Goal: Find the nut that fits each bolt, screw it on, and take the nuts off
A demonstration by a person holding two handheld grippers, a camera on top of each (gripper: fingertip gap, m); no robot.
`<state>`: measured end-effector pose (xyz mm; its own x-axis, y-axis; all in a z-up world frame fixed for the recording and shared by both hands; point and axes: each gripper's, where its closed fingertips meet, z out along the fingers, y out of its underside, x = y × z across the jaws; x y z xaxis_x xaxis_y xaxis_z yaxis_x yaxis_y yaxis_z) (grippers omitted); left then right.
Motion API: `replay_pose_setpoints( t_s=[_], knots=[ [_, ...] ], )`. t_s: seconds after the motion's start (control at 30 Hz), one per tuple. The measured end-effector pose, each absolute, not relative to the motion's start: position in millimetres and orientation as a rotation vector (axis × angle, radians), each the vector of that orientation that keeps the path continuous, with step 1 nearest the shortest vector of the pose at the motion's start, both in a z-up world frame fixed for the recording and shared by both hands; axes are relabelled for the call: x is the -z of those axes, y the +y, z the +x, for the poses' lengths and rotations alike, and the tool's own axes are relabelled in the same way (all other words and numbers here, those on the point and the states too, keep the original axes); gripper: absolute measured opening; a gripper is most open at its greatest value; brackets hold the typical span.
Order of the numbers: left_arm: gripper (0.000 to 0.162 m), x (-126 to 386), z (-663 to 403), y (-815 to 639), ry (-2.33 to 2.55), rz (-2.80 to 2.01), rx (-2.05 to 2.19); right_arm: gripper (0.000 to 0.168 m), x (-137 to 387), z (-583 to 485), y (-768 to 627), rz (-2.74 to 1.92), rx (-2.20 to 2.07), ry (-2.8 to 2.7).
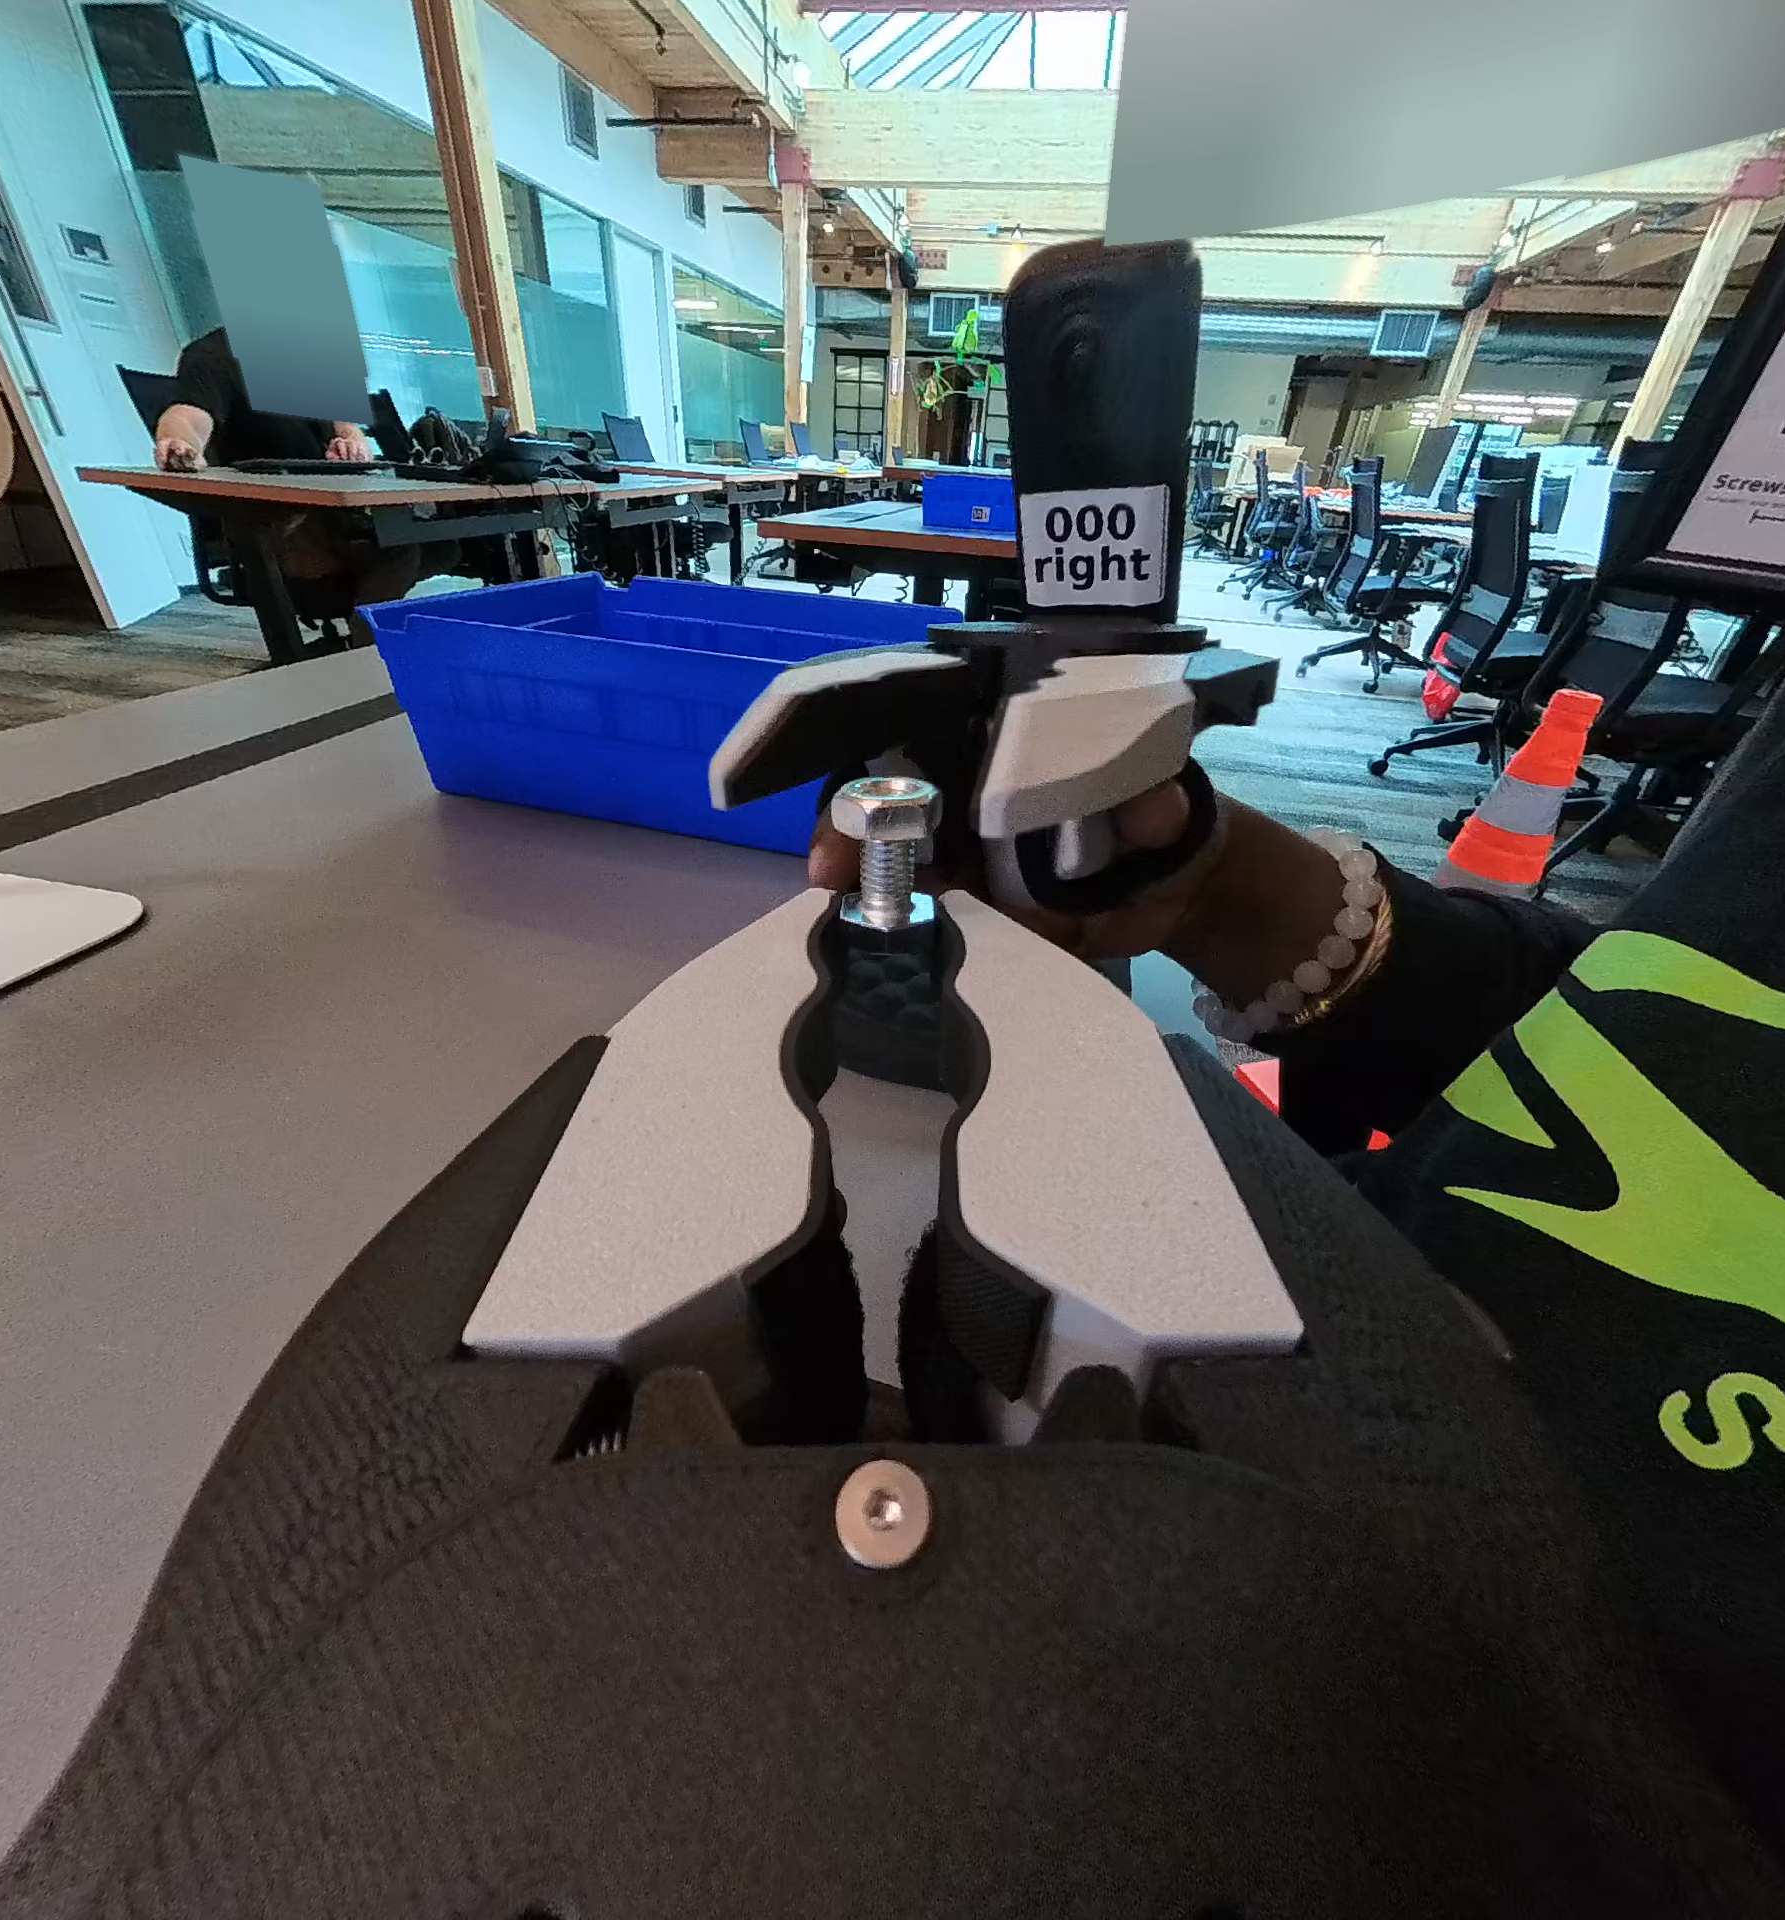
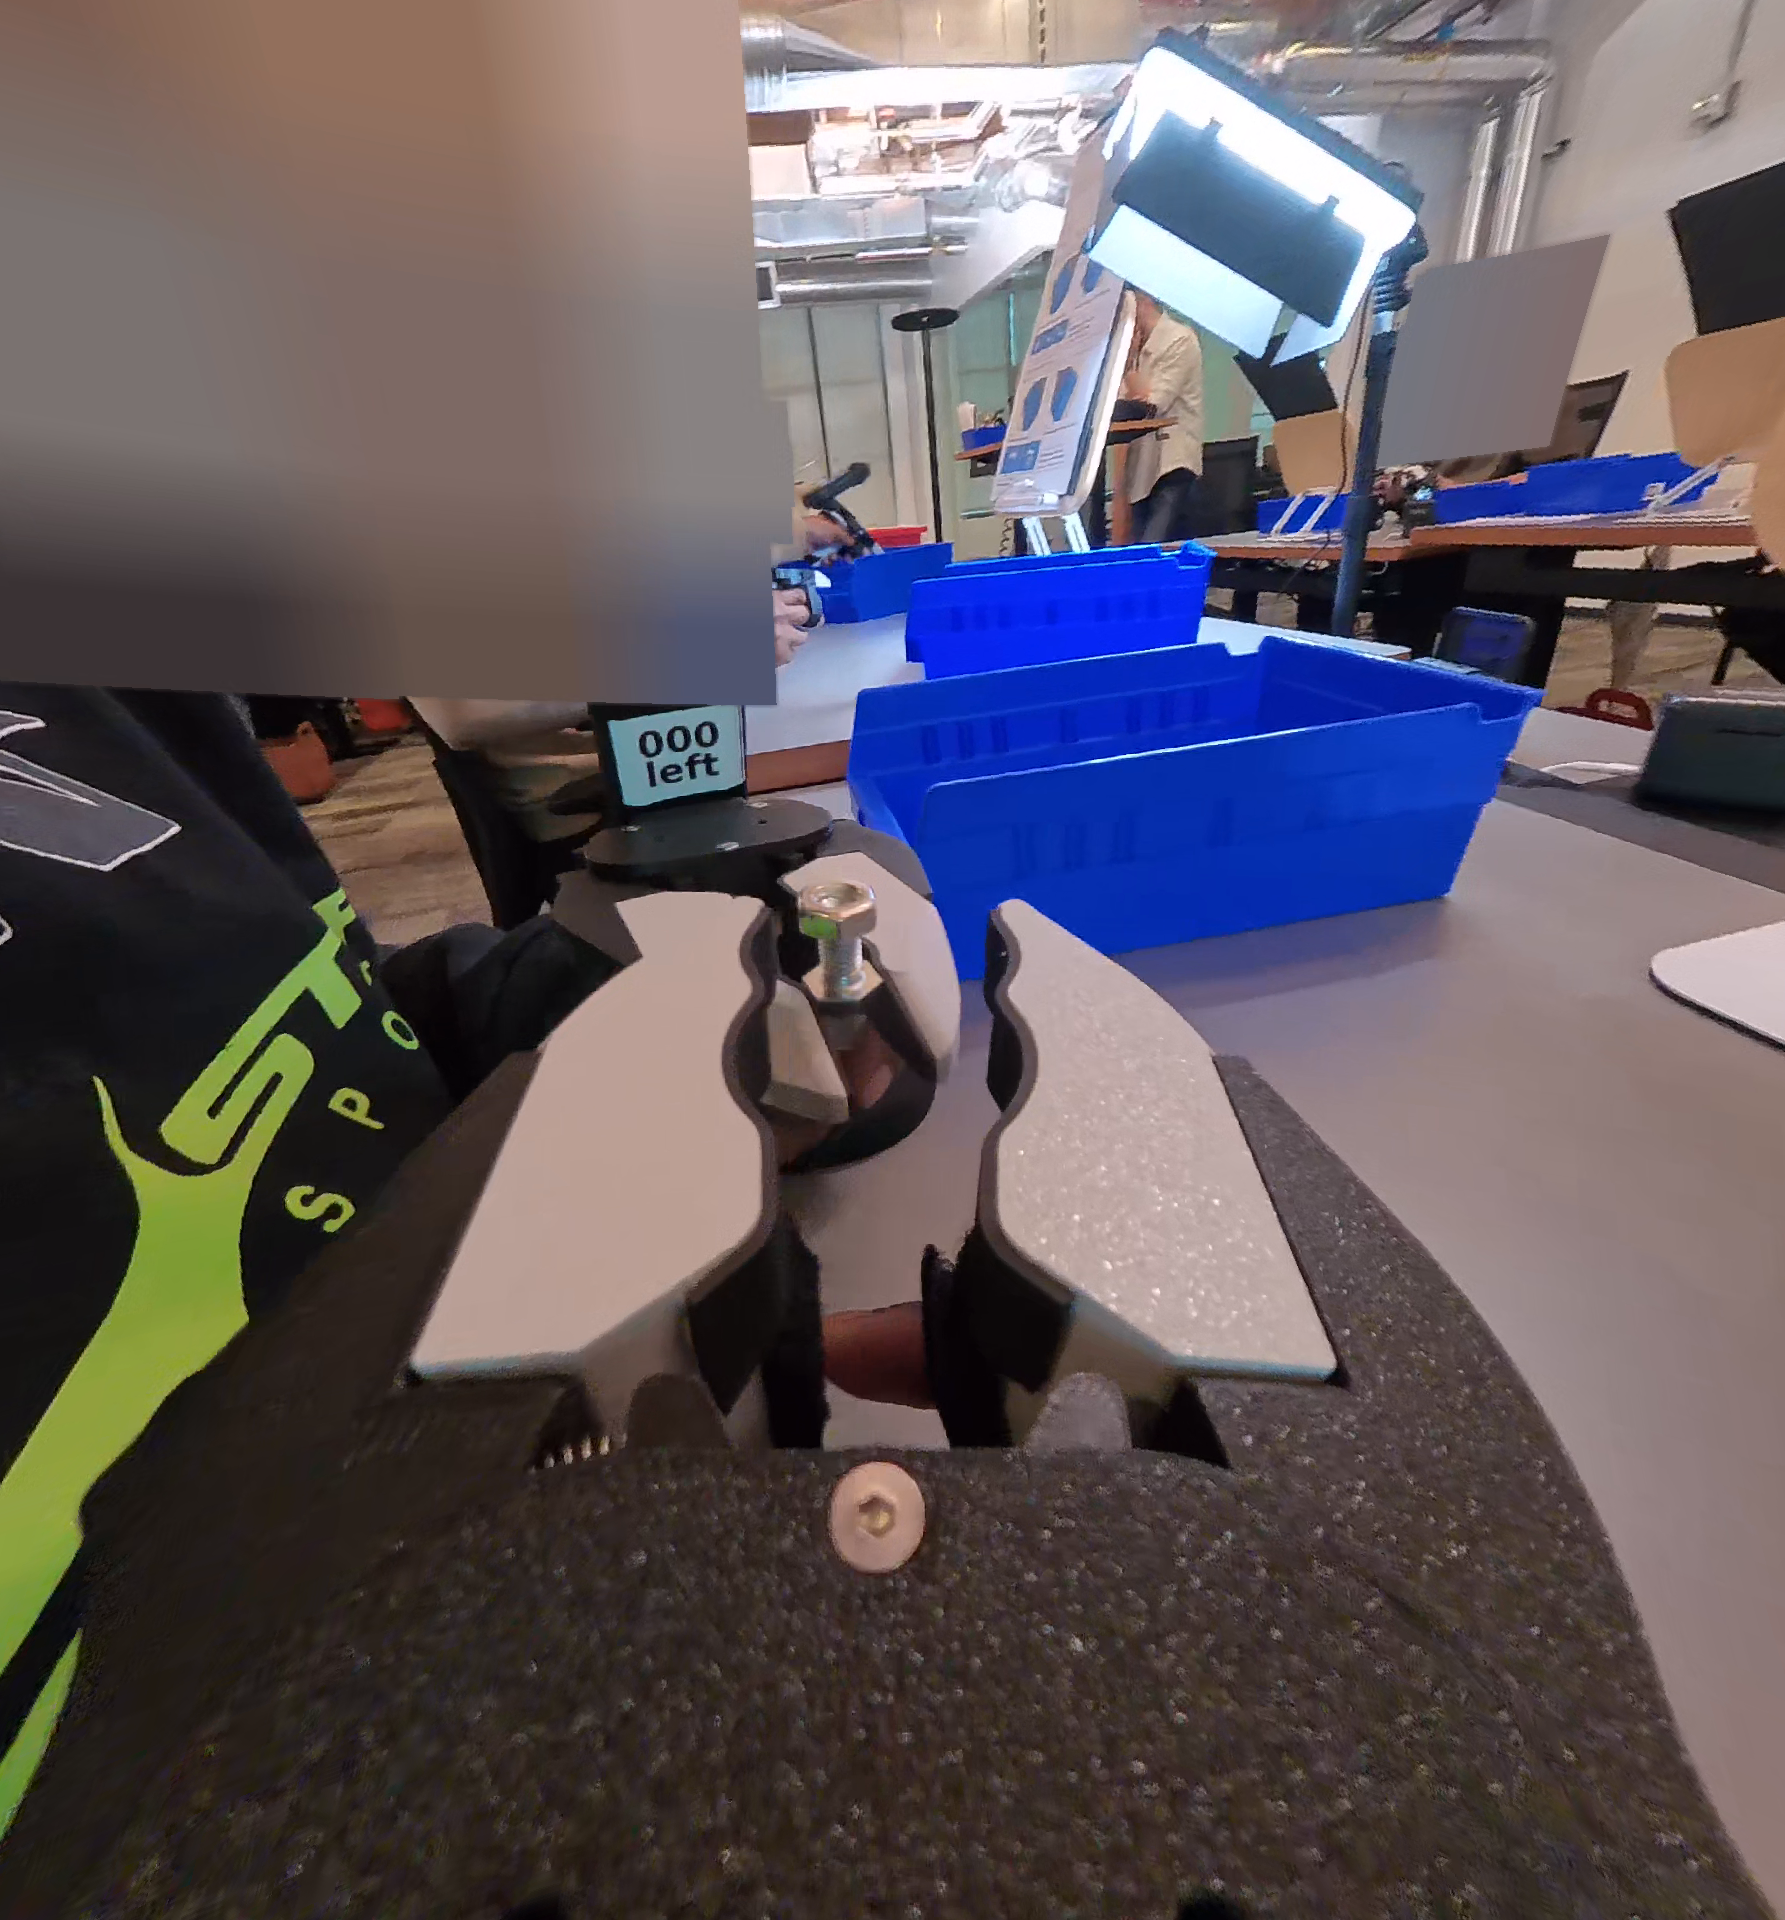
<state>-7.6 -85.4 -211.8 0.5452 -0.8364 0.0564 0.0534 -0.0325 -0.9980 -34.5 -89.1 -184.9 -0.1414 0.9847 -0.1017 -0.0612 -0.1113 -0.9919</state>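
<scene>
Left tongs [image 1: 888, 914] clamp the upright bolt [image 1: 886, 868] by its lower nut [image 1: 888, 912]; right tongs [image 2: 872, 997], spread open, face it above the grey surface [image 1: 296, 1039].

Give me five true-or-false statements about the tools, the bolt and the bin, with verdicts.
1. The left tool grips the bolt at its lower end. True.
2. The right tool is clamped on the bolt. False: it is open, its fingers apart.
3. The bolt stands upright. True.
4. The blue bin is red. False: it is blue.
5. The bin sits on the grey table. True.
</scene>
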Motion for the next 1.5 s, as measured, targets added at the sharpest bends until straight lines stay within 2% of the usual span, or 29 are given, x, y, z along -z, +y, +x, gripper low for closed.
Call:
replay_pose_setpoints(
  t_s=[0.33,0.47,0.77,1.5],
  knots=[
    [0.015,211.5,-7.8,-85.7,0.723,-1.429,0.825,0.033,183.3,-32.1,-85.7,-1.161,-1.429,-1.192],
    [0.015,210.9,-7.7,-86.3,0.726,-1.424,0.825,0.024,184.7,-20.8,-72.0,-1.189,-1.370,-1.146],
    [0.015,212.0,-7.3,-85.6,0.728,-1.429,0.821,0.031,180.3,-37.0,-92.4,-1.142,-1.425,-1.211],
    [0.015,212.1,-7.3,-85.6,0.728,-1.429,0.816,0.029,181.7,-35.7,-90.5,-1.148,-1.412,-1.215]
  ],
)
